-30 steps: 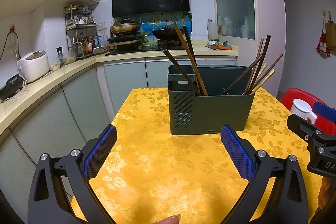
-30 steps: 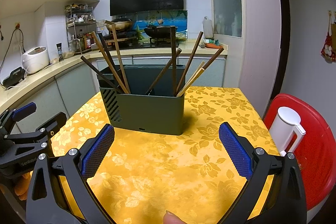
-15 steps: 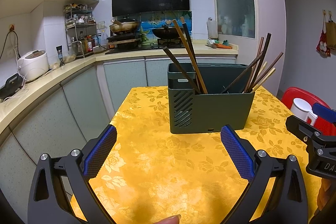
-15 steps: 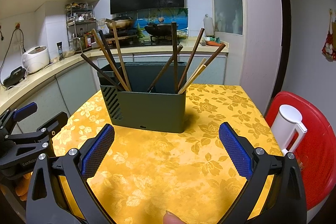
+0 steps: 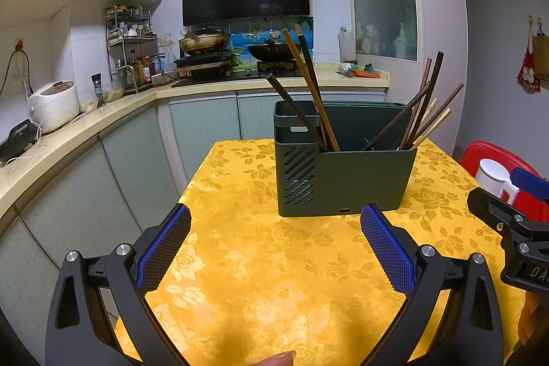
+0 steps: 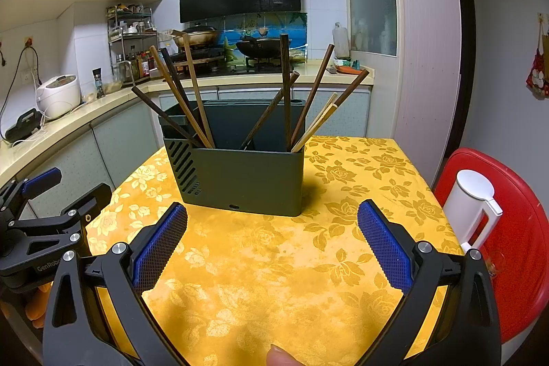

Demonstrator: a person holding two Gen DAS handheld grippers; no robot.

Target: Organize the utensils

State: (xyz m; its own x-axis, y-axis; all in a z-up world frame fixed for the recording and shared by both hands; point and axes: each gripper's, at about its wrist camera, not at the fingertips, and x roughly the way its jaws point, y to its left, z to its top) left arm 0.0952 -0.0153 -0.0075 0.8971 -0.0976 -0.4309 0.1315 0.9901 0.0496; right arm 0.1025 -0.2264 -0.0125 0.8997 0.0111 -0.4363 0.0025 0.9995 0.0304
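Note:
A dark green utensil holder (image 5: pixel 343 180) stands on the yellow floral tablecloth (image 5: pixel 274 263); it also shows in the right wrist view (image 6: pixel 243 180). Several wooden chopsticks (image 5: pixel 308 84) lean in it, some at its left end, others (image 6: pixel 312 105) at its right end. My left gripper (image 5: pixel 274 218) is open and empty, just short of the holder's front. My right gripper (image 6: pixel 272 215) is open and empty, also just in front of the holder. Each gripper shows at the edge of the other's view.
A red plastic stool (image 6: pixel 507 228) with a white jug (image 6: pixel 470 208) on it stands to the right of the table. A kitchen counter (image 5: pixel 68 139) with a rice cooker (image 5: pixel 55 105) runs along the left. The stove with pans (image 5: pixel 206 40) is behind.
Both grippers have moved slightly closer to the holder. Both stay open and empty.

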